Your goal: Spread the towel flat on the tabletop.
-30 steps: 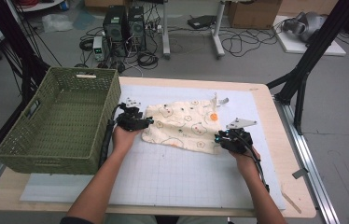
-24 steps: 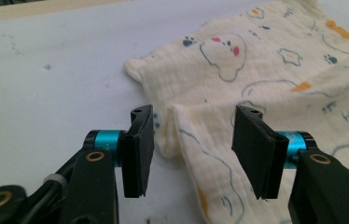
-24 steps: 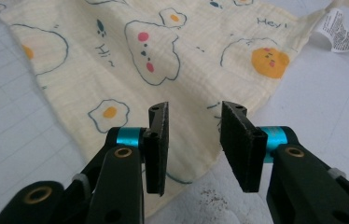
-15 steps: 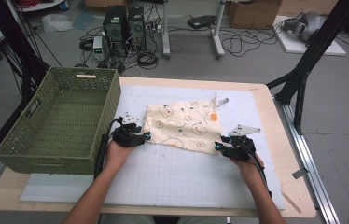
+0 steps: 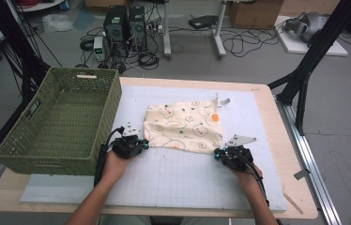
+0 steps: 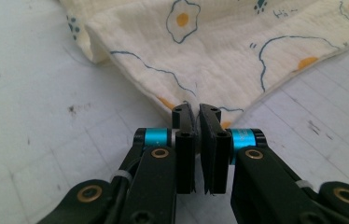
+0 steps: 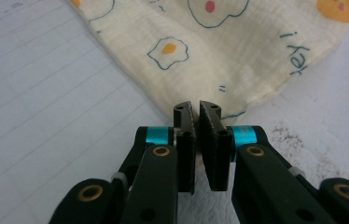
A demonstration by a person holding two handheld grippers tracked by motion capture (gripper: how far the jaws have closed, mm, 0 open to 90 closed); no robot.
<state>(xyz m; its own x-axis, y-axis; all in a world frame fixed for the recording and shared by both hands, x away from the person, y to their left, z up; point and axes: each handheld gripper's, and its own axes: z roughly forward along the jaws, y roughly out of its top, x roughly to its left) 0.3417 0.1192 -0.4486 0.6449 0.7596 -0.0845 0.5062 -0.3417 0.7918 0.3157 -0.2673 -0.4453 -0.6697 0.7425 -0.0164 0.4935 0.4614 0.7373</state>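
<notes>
The big green basket (image 5: 56,124) stands on the left side of the table (image 5: 267,93) with tall walls, so a hand cannot slide through there. The left gripper (image 5: 133,146) is just beside the basket's near right corner, with a small gap between them. The cloth (image 5: 183,125) lies flat in the middle of the white mat (image 5: 173,180). The mat in front of the cloth is bare. Between the two hands there is open room. A small grey piece (image 5: 220,100) stands at the cloth's far right corner.

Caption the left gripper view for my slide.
Left gripper shut on a corner of the egg-print cloth lying on the gridded mat.
</notes>
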